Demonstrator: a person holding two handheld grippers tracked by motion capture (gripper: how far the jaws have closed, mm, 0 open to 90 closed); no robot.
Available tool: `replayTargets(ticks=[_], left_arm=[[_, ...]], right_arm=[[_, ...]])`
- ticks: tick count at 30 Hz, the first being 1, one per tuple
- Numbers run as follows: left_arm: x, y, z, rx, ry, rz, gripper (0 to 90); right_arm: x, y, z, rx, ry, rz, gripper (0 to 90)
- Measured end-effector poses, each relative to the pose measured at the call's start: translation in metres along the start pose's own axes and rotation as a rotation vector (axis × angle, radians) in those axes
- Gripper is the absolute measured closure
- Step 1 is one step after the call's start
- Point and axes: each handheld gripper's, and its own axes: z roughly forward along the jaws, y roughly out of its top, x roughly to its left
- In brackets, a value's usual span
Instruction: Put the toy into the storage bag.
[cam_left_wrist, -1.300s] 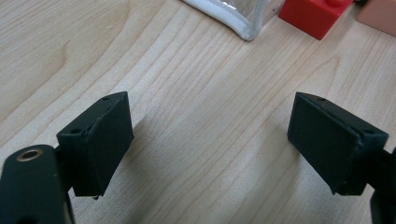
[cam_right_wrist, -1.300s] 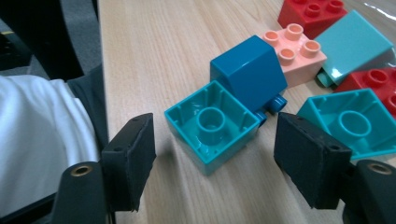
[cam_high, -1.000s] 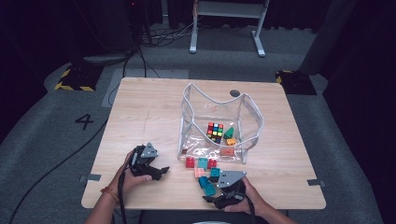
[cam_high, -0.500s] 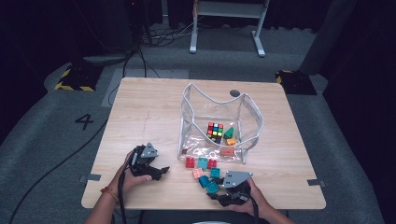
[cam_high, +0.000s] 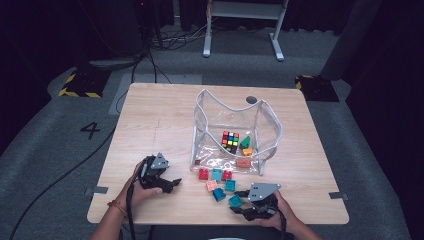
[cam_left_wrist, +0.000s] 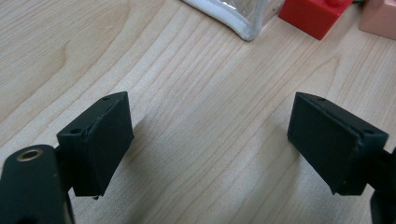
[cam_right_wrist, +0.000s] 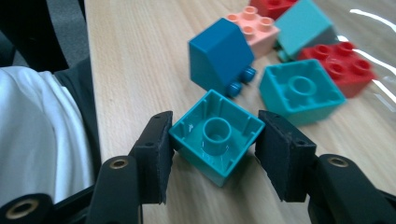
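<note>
High view: clear pouch (cam_high: 270, 131) holds a puzzle cube (cam_high: 230, 141), green and orange bricks | your right gripper (cam_right_wrist: 212, 156) has just closed onto the teal brick (cam_right_wrist: 215, 135) at the table's (cam_high: 160, 120) near edge | your left gripper (cam_left_wrist: 210, 135) gapes empty.

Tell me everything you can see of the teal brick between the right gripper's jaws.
The teal brick is a square, glossy plastic block lying upside down, its hollow underside with one central tube facing up. It sits on the wooden table near the front edge, turned diagonally, two opposite corners pressed by the right gripper, whose jaws have just closed on it.
</note>
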Motion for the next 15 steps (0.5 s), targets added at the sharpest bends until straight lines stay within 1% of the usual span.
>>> replayTargets(ticks=[3,7,10,12,13,14,15], left_arm=[[0.000,0.000,0.000,0.000,0.000,0.001,14.3],[0.000,0.000,0.000,0.000,0.000,0.001,14.3],[0.000,0.000,-0.001,-0.001,0.012,0.011,14.3],[0.000,0.000,-0.001,-0.001,0.012,0.011,14.3],[0.000,0.000,-0.001,-0.001,0.012,0.010,14.3],[0.000,0.000,0.000,-0.001,0.002,0.001,14.3],[0.000,0.000,0.000,-0.001,0.001,0.000,14.3]], right_arm=[[-0.005,-0.004,-0.008,-0.003,-0.015,-0.002,48.0],[-0.013,-0.011,-0.021,-0.019,-0.023,0.030,48.1],[-0.019,-0.015,-0.030,-0.007,-0.051,0.031,48.1],[-0.023,-0.018,-0.036,-0.009,-0.067,0.047,48.0],[-0.026,-0.020,-0.040,-0.015,-0.079,0.046,48.1],[-0.028,-0.021,-0.043,-0.017,-0.088,0.057,48.1],[-0.031,-0.023,-0.047,-0.018,-0.098,0.064,48.1]])
